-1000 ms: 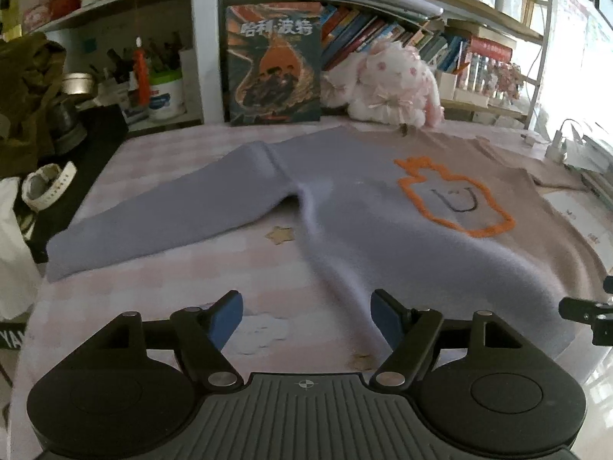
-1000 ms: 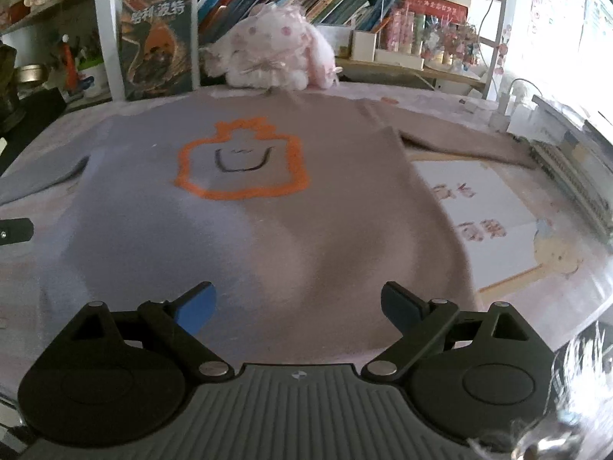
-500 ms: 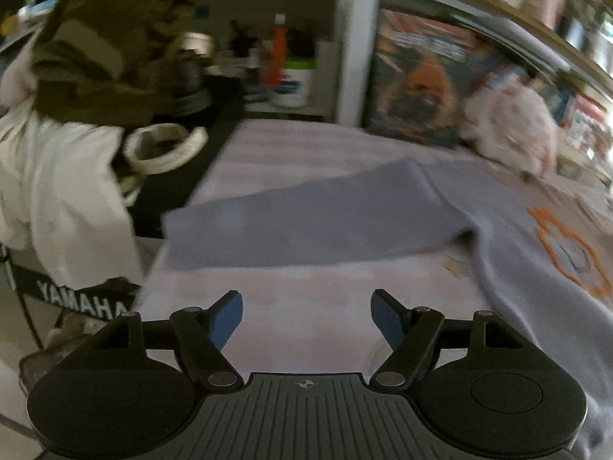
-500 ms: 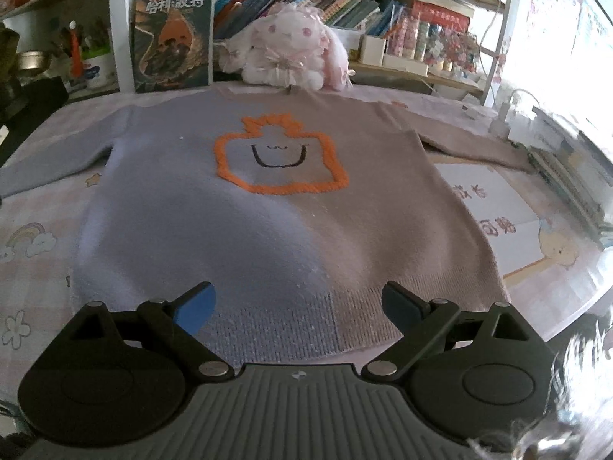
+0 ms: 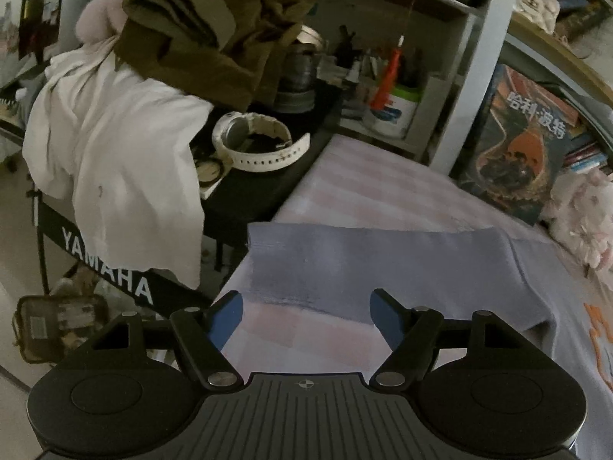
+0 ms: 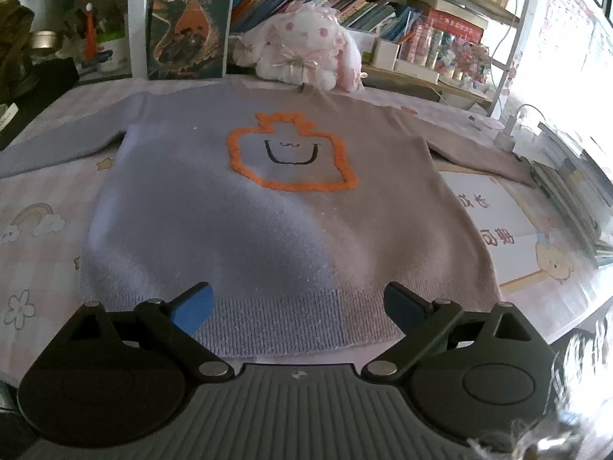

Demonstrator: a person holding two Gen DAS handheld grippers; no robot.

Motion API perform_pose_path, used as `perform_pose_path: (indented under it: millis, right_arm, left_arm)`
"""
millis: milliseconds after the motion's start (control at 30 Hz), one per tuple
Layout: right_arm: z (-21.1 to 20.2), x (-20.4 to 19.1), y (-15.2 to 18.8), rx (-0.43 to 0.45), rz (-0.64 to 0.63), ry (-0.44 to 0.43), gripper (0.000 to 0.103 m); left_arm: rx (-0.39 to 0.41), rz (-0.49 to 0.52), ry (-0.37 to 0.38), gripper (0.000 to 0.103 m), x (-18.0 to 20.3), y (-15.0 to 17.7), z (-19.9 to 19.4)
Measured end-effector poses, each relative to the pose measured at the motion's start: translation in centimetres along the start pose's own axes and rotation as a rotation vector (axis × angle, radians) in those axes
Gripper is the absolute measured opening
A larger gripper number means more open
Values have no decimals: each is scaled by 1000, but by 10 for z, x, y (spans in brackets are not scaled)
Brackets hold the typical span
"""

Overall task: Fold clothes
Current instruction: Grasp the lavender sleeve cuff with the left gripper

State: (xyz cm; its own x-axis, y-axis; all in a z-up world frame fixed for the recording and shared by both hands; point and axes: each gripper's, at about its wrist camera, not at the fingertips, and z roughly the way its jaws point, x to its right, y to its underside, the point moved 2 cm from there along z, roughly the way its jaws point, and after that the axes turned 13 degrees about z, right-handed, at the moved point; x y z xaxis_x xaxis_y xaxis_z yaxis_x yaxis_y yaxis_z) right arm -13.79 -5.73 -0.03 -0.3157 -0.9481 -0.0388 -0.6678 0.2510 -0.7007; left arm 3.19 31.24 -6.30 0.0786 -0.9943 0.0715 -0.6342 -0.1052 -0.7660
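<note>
A lilac-grey sweater [image 6: 291, 207] with an orange outlined motif [image 6: 291, 153] lies flat, front up, on the pink checked table, sleeves spread to both sides. My right gripper [image 6: 299, 306] is open and empty, just above the ribbed hem at the near edge. In the left wrist view my left gripper [image 5: 306, 312] is open and empty, right in front of the cuff end of the sweater's left sleeve [image 5: 367, 264], which lies flat near the table's left edge.
A black Yamaha keyboard [image 5: 253, 176] with a white cloth [image 5: 115, 161], an olive garment and a white watch stands left of the table. A book [image 6: 189, 25], a plush rabbit [image 6: 306, 50] and shelves are at the back. A paper sheet [image 6: 494, 222] lies right of the sweater.
My left gripper has swung left from the sweater's body to the left sleeve's cuff and come closer to it. My right gripper has drawn back toward the hem. Both stay open.
</note>
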Motion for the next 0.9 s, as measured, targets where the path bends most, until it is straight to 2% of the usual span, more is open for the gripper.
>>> perform_pose_path:
  millis: [100,167,233,333,400,600,733,900]
  right_arm:
    - [-1,0,-1,-3,-9,6,96]
    - [-2,0,-2,-6,-10,13,96]
    - [-3,0,-2,-11,-11,20,96]
    - [-4,1,-3,-13,-10,26,96]
    - [-4,1,-3,-16,-8,29,96]
    - [-3,-3,-3,-17,-24,24,96]
    - [-2,-5,-4,-18,-29,19,96]
    - [0,-4,-5,-15,-28,19,96]
  left_arm:
    - [-13,-54,-5,73,-6,-1,10]
    - [-15,-107,-5,61,-11,-2,15]
    - [-10,-164,6,54,-15,-3,17]
    - [-10,-243,67,42,-17,-4,22]
    - [-13,-276,120,42,-13,-3,26]
    - [-8,-359,159,42,-6,-3,32]
    - [-23,-379,202,42,4,-5,38]
    - [-19,-388,202,42,9,-8,42]
